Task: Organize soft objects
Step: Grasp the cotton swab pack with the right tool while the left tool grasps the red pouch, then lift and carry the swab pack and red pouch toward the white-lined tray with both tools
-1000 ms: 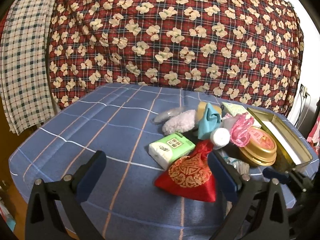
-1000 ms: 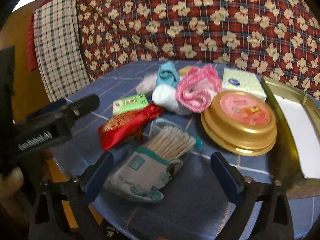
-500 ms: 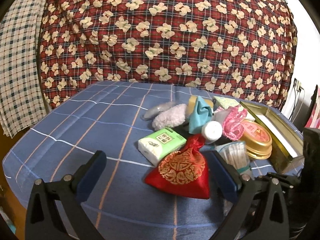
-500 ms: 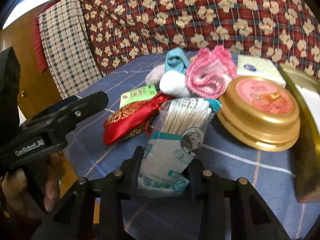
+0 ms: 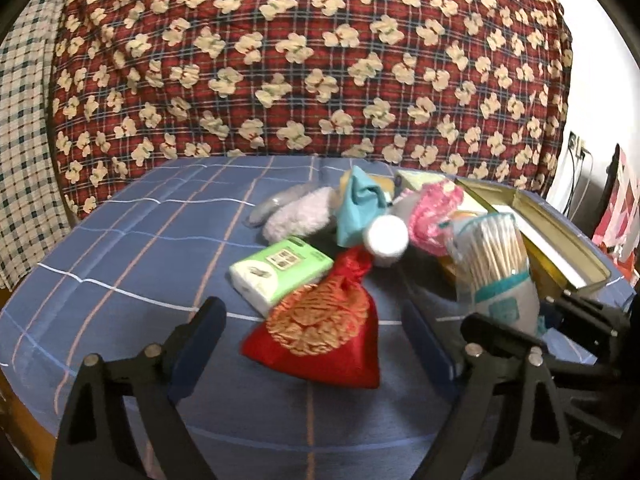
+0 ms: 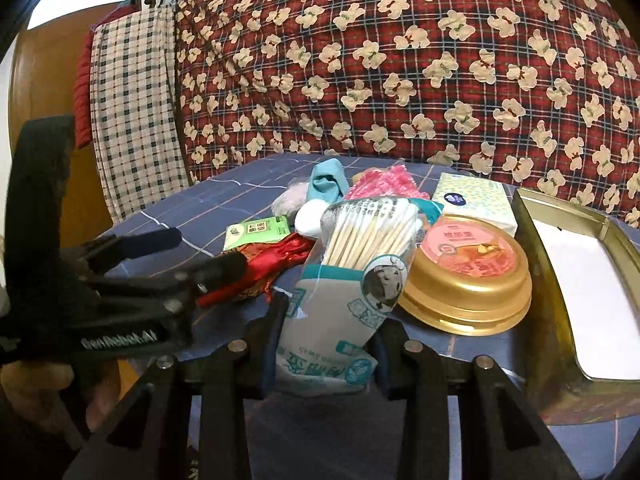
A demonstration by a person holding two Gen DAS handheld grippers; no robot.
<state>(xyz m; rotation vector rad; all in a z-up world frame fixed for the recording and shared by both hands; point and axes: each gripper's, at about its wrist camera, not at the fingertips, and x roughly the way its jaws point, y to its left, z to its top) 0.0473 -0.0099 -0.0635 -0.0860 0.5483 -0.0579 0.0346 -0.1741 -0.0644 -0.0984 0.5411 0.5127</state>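
Plastic cotton swab bag (image 6: 344, 296) squeezed tight in right gripper (image 6: 326, 344), left gripper (image 5: 316, 336) open wide near red pouch (image 5: 320, 332); next, probably over to gold tin (image 6: 560, 300) on the right.

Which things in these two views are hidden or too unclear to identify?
- Left wrist view: the gold round tin is almost fully behind the cotton swab bag.
- Right wrist view: most of the red pouch is covered by the left claw.
- Both views: the open gold box is cut off at the right edge.
- Right wrist view: the print on the swab bag is too blurred to read where the right claw holds it.
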